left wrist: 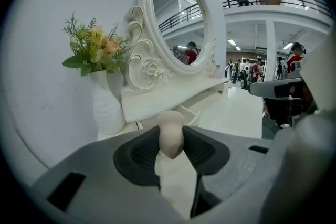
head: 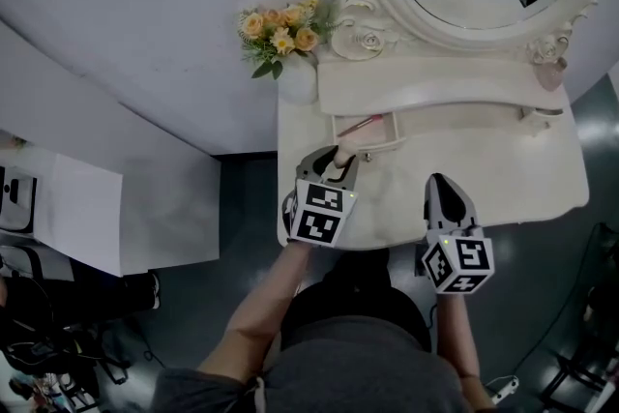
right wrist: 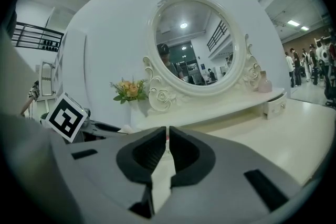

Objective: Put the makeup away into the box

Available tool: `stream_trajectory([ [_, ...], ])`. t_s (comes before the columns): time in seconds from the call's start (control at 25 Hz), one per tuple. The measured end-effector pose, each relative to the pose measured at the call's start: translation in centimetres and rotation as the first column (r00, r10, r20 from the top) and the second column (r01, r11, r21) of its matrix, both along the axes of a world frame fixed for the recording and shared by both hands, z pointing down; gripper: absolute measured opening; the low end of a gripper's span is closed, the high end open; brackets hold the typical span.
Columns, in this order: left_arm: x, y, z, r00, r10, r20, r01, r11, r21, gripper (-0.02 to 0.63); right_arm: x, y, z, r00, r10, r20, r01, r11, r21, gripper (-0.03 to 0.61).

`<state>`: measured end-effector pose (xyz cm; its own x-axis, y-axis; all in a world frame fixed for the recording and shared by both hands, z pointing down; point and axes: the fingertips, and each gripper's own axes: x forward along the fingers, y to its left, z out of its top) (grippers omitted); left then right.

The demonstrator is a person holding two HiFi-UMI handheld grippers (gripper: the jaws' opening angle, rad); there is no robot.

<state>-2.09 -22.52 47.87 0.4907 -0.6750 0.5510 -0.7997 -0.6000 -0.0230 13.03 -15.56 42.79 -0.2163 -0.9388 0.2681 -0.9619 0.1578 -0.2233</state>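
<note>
Pink stick (head: 360,124) in white box (head: 445,129)

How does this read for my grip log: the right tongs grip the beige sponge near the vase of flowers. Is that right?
Not quite: it is the left tongs that grip the beige sponge near the vase of flowers, as the left gripper view shows. The right tongs are shut with nothing between them.

No word, number, brand or label can be read in any view. Only black-and-white square markers (head: 320,213) are seen, on the cubes of the left gripper (head: 338,162) at six o'clock in the head view and the right gripper (head: 442,184) at five o'clock.
</note>
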Motion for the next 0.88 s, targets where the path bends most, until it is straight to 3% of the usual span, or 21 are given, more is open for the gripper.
stream_trajectory([
  [0.28,0.5,-2.2,-0.6,1.0,-0.013,0.012,0.013,1.0,0.021,0.137,0.6,-1.7,-0.1,1.0,-0.022,0.002,0.022,1.0,0.005,0.021],
  [0.88,4.0,-5.7,1.8,0.996,0.043,0.072,-0.042,0.999,-0.024,0.137,3.3,-3.2,0.9,1.0,0.009,0.017,-0.009,1.0,-0.019,0.02],
])
